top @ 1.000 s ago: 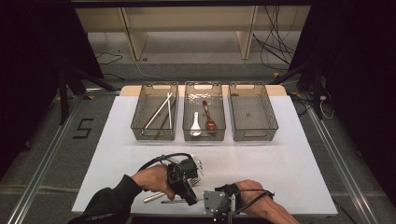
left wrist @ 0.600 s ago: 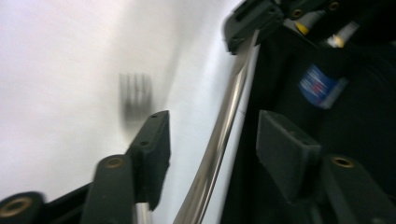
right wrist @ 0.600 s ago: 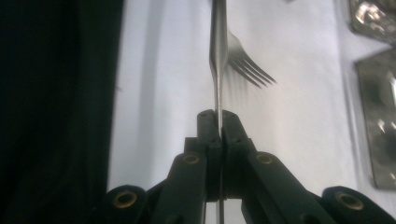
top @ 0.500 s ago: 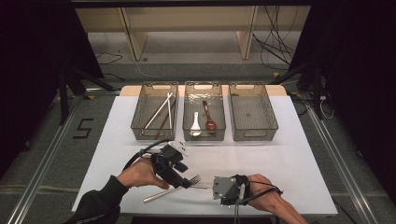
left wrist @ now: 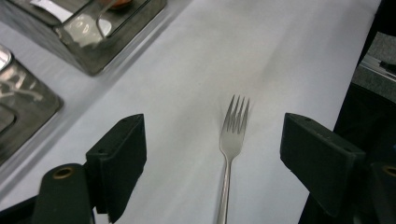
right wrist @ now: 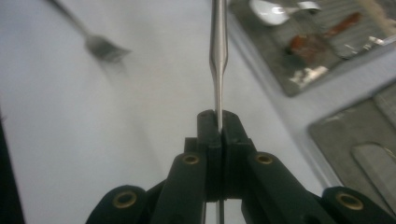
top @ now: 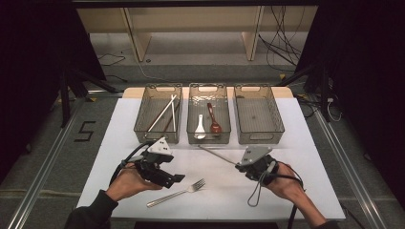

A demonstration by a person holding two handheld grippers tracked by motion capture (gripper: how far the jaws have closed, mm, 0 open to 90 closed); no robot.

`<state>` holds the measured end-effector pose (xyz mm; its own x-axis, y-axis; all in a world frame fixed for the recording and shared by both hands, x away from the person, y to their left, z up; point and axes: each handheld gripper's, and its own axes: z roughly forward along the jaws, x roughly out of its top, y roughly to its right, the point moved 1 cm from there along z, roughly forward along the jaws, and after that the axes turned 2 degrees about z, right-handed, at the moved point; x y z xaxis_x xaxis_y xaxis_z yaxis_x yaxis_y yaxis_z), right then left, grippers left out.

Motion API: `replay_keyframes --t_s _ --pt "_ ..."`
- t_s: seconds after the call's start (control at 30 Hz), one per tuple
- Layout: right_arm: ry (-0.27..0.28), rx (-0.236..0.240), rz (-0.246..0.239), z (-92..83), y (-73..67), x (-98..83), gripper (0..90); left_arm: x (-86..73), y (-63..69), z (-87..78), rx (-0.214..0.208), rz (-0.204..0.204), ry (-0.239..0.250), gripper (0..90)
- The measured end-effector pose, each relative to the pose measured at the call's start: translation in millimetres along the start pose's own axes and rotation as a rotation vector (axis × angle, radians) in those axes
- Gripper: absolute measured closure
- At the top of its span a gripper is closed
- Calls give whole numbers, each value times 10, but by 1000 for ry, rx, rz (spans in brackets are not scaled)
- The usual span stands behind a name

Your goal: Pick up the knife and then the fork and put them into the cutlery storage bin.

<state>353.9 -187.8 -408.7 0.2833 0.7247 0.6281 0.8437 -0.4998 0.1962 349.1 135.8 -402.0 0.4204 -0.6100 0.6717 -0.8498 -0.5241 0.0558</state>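
Observation:
A steel fork (top: 177, 192) lies on the white table, tines toward the baskets. My left gripper (top: 173, 179) hovers just left of it, and its jaws have just been opening. In the left gripper view they stand wide apart (left wrist: 215, 128) with the fork (left wrist: 232, 135) on the table between them, untouched. My right gripper (top: 241, 163) is shut on one end of a slim metal utensil (top: 217, 154), which points toward the middle basket. In the right gripper view the pads (right wrist: 218, 116) pinch that utensil's thin handle (right wrist: 218, 65); its far end is out of frame.
Three mesh baskets stand in a row at the back. The left basket (top: 143, 125) holds chopsticks. A white spoon and a brown spoon lie in the middle basket (top: 191, 133). Nothing lies in the right basket (top: 277, 125). The table's front edge is near my hands.
The left gripper's jaws have opened and it has drawn back to the left, leaving the fork on the table. The right gripper has moved right and away from me with its utensil.

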Motion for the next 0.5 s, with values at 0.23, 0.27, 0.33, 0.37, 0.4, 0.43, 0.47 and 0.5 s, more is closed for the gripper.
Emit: replay_keyframes --t_s 0.23,0.27,0.33,0.37,0.4,0.43,0.47,0.5 --pt "54 -68 188 -111 494 27 895 -147 -46 1 45 -9 -19 176" --pt "54 -81 209 -116 561 38 895 -164 -56 3 46 -13 -21 172" --pt "52 -100 248 -122 681 65 895 -200 -70 4 60 -16 -23 167" --pt "54 -105 259 -122 738 79 895 -217 -72 6 62 -19 -26 165" --pt "54 -115 274 -121 789 99 895 -233 -76 8 68 -17 -31 162" --pt "52 -126 285 -118 839 119 895 -247 -78 12 75 -10 -38 160" --pt "49 -133 292 -115 891 138 895 -260 -74 18 80 -3 -44 159" --pt "50 -142 307 -110 936 158 895 -273 -71 24 82 3 -51 158"
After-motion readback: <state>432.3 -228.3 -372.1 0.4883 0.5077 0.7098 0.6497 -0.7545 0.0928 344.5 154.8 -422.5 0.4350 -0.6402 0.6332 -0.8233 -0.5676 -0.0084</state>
